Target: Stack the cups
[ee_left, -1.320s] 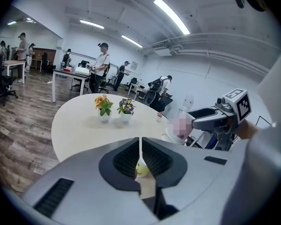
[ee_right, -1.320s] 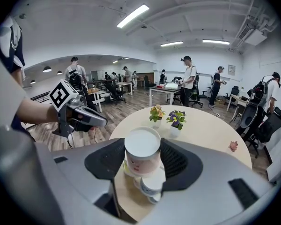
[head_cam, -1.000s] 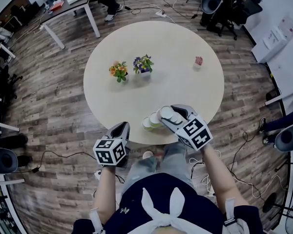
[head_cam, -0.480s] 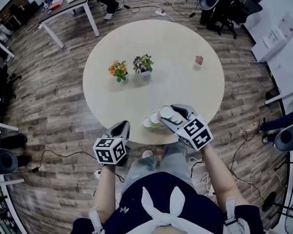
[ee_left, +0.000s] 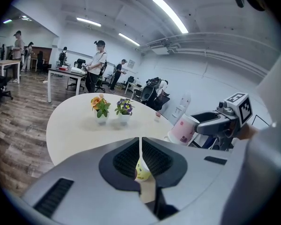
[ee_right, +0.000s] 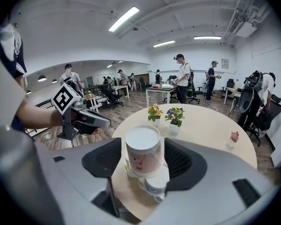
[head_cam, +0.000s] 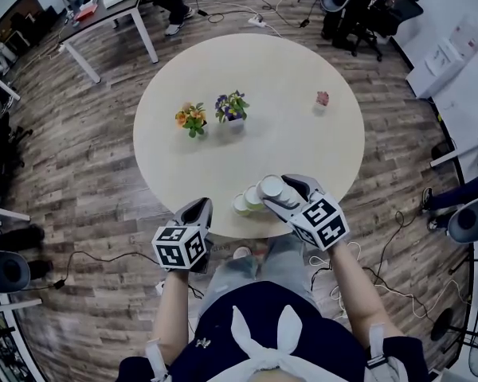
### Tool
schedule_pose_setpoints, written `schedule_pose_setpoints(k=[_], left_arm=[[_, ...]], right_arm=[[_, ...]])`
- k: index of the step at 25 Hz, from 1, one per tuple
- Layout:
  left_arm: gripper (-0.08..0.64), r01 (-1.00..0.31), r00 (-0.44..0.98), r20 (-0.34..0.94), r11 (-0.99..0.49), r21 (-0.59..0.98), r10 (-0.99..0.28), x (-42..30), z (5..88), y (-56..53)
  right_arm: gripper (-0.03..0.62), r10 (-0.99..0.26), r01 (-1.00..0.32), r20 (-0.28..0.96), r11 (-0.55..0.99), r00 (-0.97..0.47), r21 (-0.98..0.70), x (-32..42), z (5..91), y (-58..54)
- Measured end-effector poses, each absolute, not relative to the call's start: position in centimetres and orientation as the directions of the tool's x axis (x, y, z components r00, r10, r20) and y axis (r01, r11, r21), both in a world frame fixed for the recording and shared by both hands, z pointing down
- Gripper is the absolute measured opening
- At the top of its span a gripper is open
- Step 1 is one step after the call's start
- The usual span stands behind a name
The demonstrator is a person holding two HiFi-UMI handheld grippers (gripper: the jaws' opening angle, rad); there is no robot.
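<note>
Three cups cluster near the table's front edge. A pink-printed cup (ee_right: 143, 153) stands upside-down on a white cup (ee_right: 157, 181), with a yellow-green cup (head_cam: 240, 204) just to their left. My right gripper (head_cam: 280, 191) straddles the pink cup (head_cam: 271, 186). Its jaws have just been opening and stand open with the cup between them, a gap showing at the left pad. My left gripper (head_cam: 197, 207) is shut and empty, off the table's front edge to the left of the cups. The yellow-green cup (ee_left: 141, 171) shows through its slit.
On the round table (head_cam: 303, 70) stand an orange flower pot (head_cam: 192, 118), a purple flower pot (head_cam: 232, 106) and a small pink plant (head_cam: 323, 99) farther back. Desks, office chairs and standing people ring the room.
The right gripper's jaws stand a little wider around the pink cup than before. Both hands have kept their places, and the cups have not shifted.
</note>
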State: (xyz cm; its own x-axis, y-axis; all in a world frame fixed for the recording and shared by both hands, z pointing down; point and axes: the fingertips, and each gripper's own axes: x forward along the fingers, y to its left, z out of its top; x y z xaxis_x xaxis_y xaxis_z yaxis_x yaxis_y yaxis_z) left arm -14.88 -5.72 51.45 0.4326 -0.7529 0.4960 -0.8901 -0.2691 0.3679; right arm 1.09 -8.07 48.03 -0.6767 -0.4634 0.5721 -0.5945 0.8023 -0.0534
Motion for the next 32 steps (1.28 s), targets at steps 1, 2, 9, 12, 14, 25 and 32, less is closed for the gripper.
schedule_pose_setpoints(k=[1, 2, 9, 12, 14, 25, 32], left_arm=[[0.032, -0.888, 0.436, 0.494, -0.273, 0.369, -0.752, -14.8, 51.4, -5.8], [0.032, -0.887, 0.440, 0.492, -0.277, 0.370, -0.751, -14.7, 51.4, -5.9], [0.032, -0.880, 0.458, 0.484, -0.303, 0.365, -0.746, -14.3, 51.2, -5.8], [0.032, -0.875, 0.469, 0.479, -0.318, 0.365, -0.742, -13.8, 50.9, -5.5], [0.032, -0.871, 0.479, 0.475, -0.330, 0.364, -0.738, -13.3, 50.8, -5.2], [0.034, -0.867, 0.494, 0.450, -0.379, 0.324, -0.744, -9.6, 49.7, -3.8], [0.032, -0.849, 0.526, 0.428, -0.430, 0.306, -0.735, -6.9, 48.5, -3.1]], right_arm=[[0.290, -0.471, -0.603, 0.568, 0.796, -0.675, -0.057, 1.2, 48.0, -8.1], [0.290, -0.479, -0.613, 0.562, 0.788, -0.674, -0.063, 1.4, 48.0, -8.0], [0.288, -0.523, -0.665, 0.495, 0.728, -0.694, -0.165, 2.5, 47.6, -6.8], [0.285, -0.537, -0.684, 0.488, 0.704, -0.688, -0.190, 3.2, 47.9, -6.0], [0.284, -0.547, -0.695, 0.485, 0.690, -0.683, -0.200, 3.5, 48.0, -5.4], [0.187, -0.602, -0.733, 0.441, 0.639, -0.665, -0.233, 3.7, 47.7, -3.6], [0.103, -0.623, -0.750, 0.441, 0.624, -0.646, -0.218, 3.0, 47.8, -2.7]])
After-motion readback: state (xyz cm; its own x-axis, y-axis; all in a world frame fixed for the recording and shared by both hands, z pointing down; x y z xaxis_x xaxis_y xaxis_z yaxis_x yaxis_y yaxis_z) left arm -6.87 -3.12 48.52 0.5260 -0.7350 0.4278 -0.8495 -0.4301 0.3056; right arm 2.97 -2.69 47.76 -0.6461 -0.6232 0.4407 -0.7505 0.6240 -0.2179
